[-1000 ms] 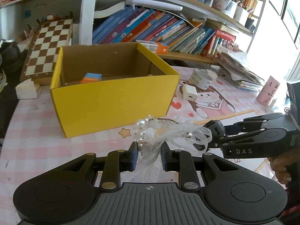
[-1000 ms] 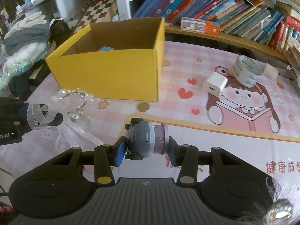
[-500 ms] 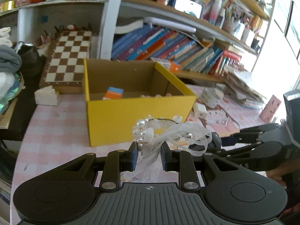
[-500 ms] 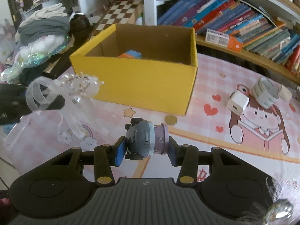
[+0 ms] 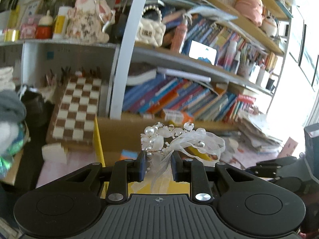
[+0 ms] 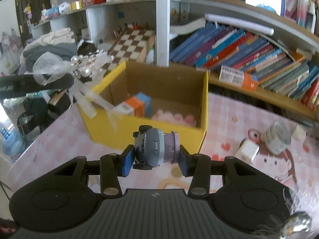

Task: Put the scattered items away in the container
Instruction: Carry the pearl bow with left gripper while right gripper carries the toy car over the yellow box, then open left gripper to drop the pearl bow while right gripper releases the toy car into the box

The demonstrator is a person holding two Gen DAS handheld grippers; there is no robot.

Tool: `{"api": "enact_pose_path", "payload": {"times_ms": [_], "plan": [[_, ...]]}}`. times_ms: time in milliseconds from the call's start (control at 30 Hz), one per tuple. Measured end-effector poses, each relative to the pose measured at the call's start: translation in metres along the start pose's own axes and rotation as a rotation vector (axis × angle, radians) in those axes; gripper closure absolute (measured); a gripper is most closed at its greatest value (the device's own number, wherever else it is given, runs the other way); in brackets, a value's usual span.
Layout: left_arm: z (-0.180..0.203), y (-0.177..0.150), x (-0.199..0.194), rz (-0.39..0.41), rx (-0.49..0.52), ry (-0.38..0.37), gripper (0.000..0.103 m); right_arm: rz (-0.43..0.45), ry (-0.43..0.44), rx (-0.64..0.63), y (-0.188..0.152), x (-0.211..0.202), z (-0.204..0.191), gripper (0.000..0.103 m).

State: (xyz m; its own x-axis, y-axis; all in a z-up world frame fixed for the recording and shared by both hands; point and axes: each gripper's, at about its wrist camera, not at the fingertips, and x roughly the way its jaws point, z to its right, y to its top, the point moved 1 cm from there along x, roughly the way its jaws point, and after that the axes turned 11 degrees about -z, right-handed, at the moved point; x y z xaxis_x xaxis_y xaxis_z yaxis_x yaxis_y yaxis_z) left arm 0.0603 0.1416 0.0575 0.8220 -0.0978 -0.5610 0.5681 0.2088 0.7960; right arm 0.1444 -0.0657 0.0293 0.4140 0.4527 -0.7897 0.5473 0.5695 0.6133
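My left gripper [image 5: 157,168] is shut on a white pearl-and-ribbon hair ornament [image 5: 179,139], held in the air above the near wall of the yellow cardboard box [image 5: 97,139]. From the right wrist view the ornament [image 6: 79,67] hangs at the box's left corner. My right gripper [image 6: 156,159] is shut on a small grey and lilac toy [image 6: 155,147], just in front of the box's [image 6: 204,103] near wall. An orange and blue carton [image 6: 139,104] and something pink lie inside the box.
On the pink checked tablecloth [image 6: 229,123] to the right lie a white charger cube [image 6: 248,151] and a roll of tape [image 6: 278,136]. A chessboard [image 5: 79,107] and shelves of books [image 6: 239,47] stand behind the box. Clothes pile up at the left.
Both grippers have risen with their loads and come nearer the box. The left view has tilted up, so the shelves now fill it. The ornament has moved up to the box's left corner.
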Motion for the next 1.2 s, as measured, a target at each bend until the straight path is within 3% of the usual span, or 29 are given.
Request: {"api": "enact_pose_path", "payload": {"times_ms": [267, 500, 700, 933, 1200], "plan": [[-0.016, 0.022, 0.031, 0.002, 0.007, 0.040, 0.080, 0.040, -0.026, -0.020, 0.038, 0.009, 0.011, 0.060], [-0.026, 0.025, 0.065, -0.066, 0.039, 0.066, 0.079, 0.035, -0.034, -0.024, 0.065, 0.032, 0.021, 0.060], [-0.032, 0.026, 0.100, -0.145, 0.073, 0.091, 0.079, -0.006, -0.048, -0.056, 0.084, 0.067, 0.027, 0.060], [-0.017, 0.026, 0.137, -0.249, 0.228, 0.112, 0.079, -0.066, -0.082, -0.135, 0.110, 0.117, 0.033, 0.060], [-0.010, 0.017, 0.162, -0.338, 0.271, 0.126, 0.074, -0.163, -0.116, -0.246, 0.126, 0.160, 0.032, 0.060]]}}
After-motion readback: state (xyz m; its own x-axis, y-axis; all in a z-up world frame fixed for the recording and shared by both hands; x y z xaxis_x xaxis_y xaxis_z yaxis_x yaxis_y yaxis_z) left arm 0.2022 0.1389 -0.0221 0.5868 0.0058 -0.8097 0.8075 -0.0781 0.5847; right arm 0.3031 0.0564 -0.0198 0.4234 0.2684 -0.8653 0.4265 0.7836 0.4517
